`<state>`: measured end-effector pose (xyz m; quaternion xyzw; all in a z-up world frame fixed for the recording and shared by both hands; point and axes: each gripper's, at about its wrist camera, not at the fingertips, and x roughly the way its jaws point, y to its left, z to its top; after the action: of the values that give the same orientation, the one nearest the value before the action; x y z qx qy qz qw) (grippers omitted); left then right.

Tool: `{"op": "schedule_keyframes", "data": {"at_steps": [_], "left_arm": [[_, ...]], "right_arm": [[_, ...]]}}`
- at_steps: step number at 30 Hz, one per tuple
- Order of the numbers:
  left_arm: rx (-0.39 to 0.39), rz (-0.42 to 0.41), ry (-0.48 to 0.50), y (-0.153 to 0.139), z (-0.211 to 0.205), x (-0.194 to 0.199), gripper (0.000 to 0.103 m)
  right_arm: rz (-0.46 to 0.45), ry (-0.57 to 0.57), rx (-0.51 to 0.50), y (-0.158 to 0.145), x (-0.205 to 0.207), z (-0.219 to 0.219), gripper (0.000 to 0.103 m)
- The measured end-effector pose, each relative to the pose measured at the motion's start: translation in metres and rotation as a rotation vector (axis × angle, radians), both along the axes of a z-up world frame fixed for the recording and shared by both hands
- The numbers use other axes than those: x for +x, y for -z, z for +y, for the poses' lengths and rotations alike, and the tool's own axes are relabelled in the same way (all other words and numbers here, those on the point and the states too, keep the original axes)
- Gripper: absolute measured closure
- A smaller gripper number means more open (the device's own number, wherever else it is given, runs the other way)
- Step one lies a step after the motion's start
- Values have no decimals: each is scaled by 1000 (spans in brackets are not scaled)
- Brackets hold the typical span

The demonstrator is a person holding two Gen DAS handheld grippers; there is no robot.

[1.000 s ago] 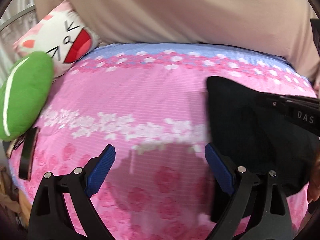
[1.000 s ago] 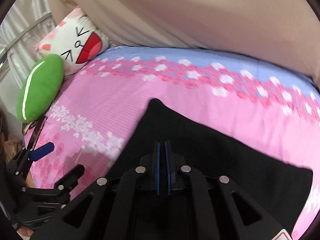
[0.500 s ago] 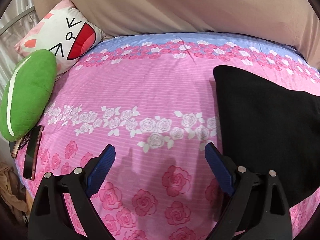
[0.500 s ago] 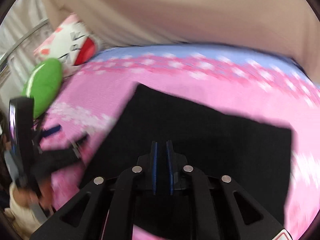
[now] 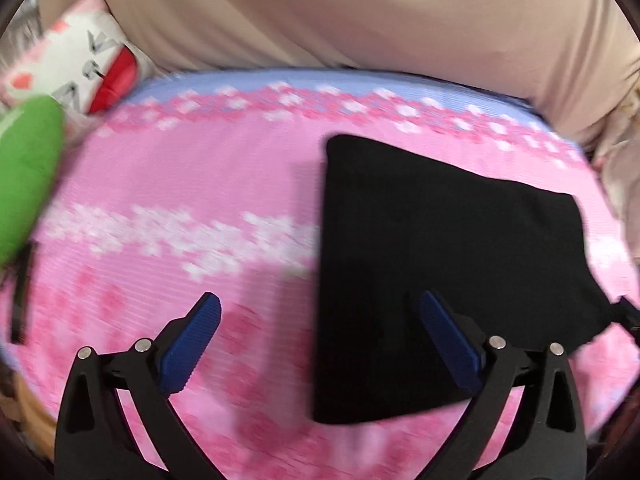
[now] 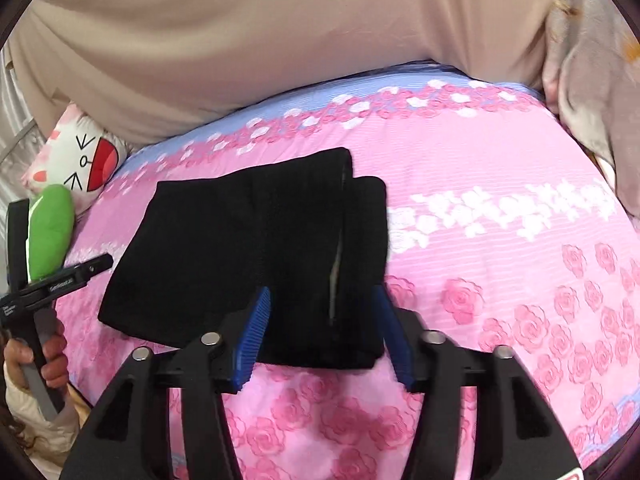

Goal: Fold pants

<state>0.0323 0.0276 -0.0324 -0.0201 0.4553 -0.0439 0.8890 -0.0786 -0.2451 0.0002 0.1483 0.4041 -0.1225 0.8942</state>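
The black pants [image 6: 256,248] lie folded into a flat rectangle on the pink rose-print bed cover [image 6: 500,280]. They also show in the left wrist view [image 5: 432,264], right of centre. My right gripper [image 6: 324,328] is open, its blue pads [image 6: 252,332] on either side of the fold's near right edge, holding nothing. My left gripper [image 5: 320,340] is open and empty above the cover at the pants' left edge. It appears at the left edge of the right wrist view [image 6: 52,284], held in a hand.
A white cartoon-face pillow [image 6: 76,156] and a green cushion [image 6: 48,232] lie at the bed's far left. A beige curtain [image 6: 280,40] hangs behind the bed. Grey bedding [image 6: 592,80] is heaped at the far right.
My right gripper has opened and let go of the pants, which now lie folded flat. The left gripper has swung right, toward the pants.
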Motion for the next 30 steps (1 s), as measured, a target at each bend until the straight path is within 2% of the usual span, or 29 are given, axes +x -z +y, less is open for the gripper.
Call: {"op": "schedule_keyframes", "data": {"at_steps": [3, 4, 6, 8, 9, 11, 12, 14, 15, 16, 17, 18, 20, 22, 26, 29, 30], "left_arm": [[-33, 64, 29, 18, -11, 0, 5], [-33, 72, 32, 22, -14, -1, 5], [-15, 87, 28, 30, -17, -1, 5], [-20, 88, 28, 28, -18, -6, 5], [-19, 78, 31, 25, -17, -8, 5], [-6, 43, 33, 19, -18, -12, 5], [-4, 38, 35, 20, -18, -11, 5], [-12, 54, 41, 26, -20, -6, 5], [-25, 76, 51, 31, -22, -2, 5], [-43, 96, 62, 37, -23, 1, 5], [-58, 105, 66, 40, -24, 3, 5], [-80, 111, 68, 43, -23, 4, 5], [-138, 124, 69, 47, -20, 8, 5], [-223, 144, 72, 53, -13, 15, 5], [-263, 119, 97, 53, -11, 22, 5], [-273, 105, 116, 54, -11, 25, 5], [-288, 115, 123, 54, -9, 24, 5]], "right_arm": [[-15, -25, 94, 12, 2, -10, 48], [-2, -41, 112, 22, 9, -10, 51], [34, -41, 84, 35, 18, -4, 73], [13, -45, 57, 27, 15, 1, 84], [-35, -56, 59, 13, 7, 2, 89], [-75, -56, 49, -1, -5, -1, 97], [-64, -34, 14, 0, -8, -5, 97], [32, 0, 10, 25, -2, -19, 93], [68, 33, 33, 37, -1, -26, 84], [55, 59, 93, 44, -4, -33, 84], [28, 68, 130, 41, -9, -35, 74], [8, 72, 158, 38, -12, -37, 52], [-54, 100, 194, 28, -16, -41, 38], [-64, 102, 224, 23, -12, -43, 37], [-98, 100, 300, 25, 1, -49, 20], [-18, 101, 331, 38, 18, -53, 19], [-34, 106, 351, 36, 15, -53, 19]]}}
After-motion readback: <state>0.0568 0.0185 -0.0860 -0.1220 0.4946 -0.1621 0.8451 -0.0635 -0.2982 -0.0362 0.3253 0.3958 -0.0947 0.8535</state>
